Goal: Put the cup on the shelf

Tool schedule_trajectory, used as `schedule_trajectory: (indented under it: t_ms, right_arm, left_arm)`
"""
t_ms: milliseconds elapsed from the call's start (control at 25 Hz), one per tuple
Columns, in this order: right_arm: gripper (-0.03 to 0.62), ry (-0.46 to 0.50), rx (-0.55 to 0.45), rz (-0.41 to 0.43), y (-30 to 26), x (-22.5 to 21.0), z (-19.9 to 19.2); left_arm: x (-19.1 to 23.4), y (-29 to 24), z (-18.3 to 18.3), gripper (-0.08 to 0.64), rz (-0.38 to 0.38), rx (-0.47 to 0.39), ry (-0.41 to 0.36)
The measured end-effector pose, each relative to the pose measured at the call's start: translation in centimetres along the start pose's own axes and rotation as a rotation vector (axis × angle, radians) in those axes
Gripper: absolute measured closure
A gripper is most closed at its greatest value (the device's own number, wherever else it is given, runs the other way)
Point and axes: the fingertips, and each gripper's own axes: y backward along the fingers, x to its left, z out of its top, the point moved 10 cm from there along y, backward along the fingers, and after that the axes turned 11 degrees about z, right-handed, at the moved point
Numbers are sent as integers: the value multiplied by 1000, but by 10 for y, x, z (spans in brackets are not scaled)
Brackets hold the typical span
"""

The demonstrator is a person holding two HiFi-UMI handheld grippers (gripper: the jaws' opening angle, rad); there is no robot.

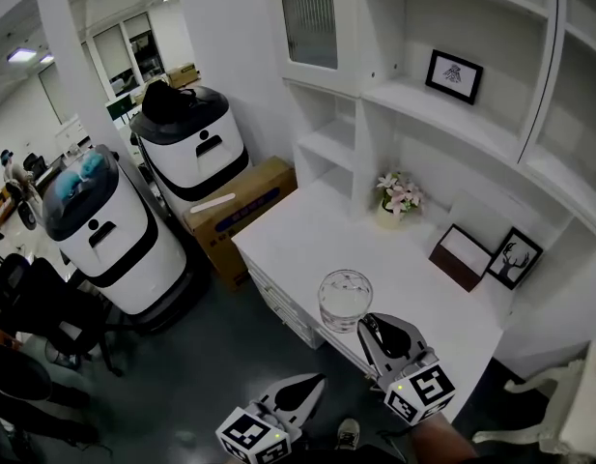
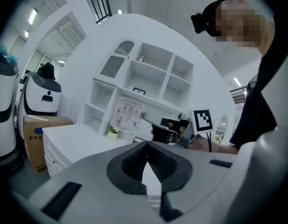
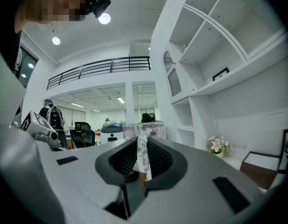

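Above the front edge of the white desk, the right gripper is clamped on the thin handle of the glass cup. The cup hangs in the air, well apart from the shelf. The left gripper waits lower with its jaws together and nothing between them.

The main danger is probably the grip. Only the handle is held, so the smooth glass may turn or slip, and the cup would then fall on the desk edge or the floor. A fast lift could also knock it against a shelf divider.

The flower pot and two frames stand at the back of the desk. A small picture occupies part of one shelf board.
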Motion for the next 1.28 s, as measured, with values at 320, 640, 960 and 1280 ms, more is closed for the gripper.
schedule_trajectory:
  t_ms: [320,640,960,1280]
  right_arm:
    - [549,-3,3,-23,-16,12,1]
    - [549,-12,-4,-46,-35,20,1]
    - [549,-25,-8,-75,-62,26,-1]
    - [549,-29,1,-100,-92,30,-7]
  left_arm:
    - [19,12,4,555,-9,2,6]
    - [40,19,13,555,-30,7,-4]
    - [70,27,21,555,-48,18,-9]
    - [106,29,26,555,-61,32,2]
